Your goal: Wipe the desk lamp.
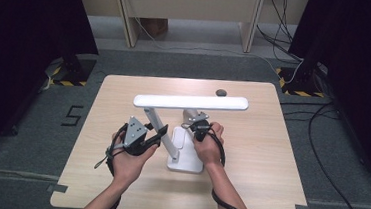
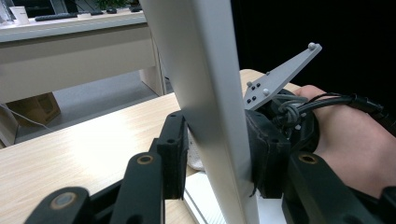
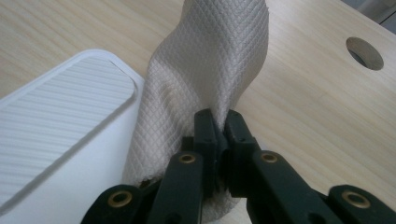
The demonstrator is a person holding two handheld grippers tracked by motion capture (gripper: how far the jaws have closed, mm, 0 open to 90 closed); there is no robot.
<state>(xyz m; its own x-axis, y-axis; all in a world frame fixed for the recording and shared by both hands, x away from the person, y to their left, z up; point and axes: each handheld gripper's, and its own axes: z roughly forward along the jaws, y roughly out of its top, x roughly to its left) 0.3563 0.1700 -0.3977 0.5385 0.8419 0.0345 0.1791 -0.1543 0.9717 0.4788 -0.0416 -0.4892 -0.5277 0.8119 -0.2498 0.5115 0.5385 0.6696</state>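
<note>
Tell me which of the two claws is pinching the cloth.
The right claw: its jaws are shut on the cream waffle-textured cloth beside the lamp's white base. The left claw instead clamps the lamp's slanted white arm.

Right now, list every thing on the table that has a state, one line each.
Lamp: standing upright on its base, head level.
Lamp arm: slanted, clamped between the left gripper's jaws.
Cloth: bunched, pinched in the right gripper, lying against the lamp base.
Left gripper: shut on the arm.
Right gripper: shut on the cloth.
</note>
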